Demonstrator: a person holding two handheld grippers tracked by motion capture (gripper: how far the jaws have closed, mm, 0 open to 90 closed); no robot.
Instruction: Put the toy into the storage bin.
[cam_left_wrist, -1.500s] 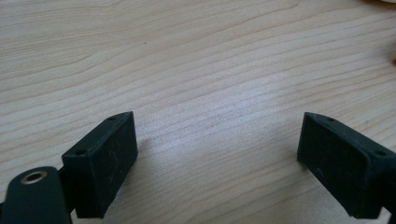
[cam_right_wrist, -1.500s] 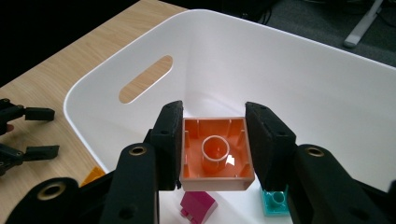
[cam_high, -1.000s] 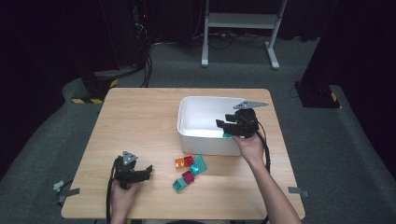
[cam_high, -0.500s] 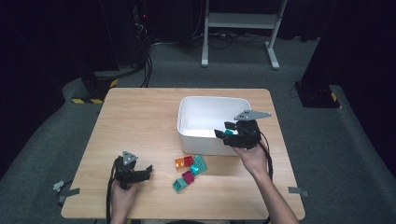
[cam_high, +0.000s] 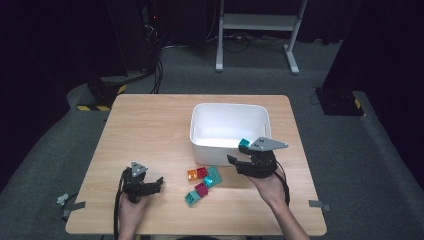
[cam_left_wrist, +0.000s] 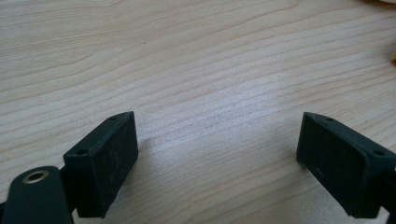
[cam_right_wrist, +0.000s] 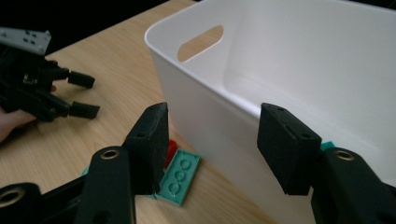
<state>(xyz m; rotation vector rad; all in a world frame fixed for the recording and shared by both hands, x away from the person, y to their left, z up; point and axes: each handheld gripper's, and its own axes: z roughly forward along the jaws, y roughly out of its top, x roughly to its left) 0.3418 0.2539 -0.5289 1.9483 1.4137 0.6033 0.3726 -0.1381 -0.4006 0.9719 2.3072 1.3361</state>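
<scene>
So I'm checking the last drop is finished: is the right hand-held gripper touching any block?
Apart. In the right gripper view its open jaws straddle the white bin rim empty; the teal block lies on the table beyond.

No text, label, brand, number or sign (printed or embossed) can be read on anything here.

the right gripper (cam_high: 239, 165) has come back from over the white bin (cam_high: 229, 131), its jaws opening, empty.
</scene>
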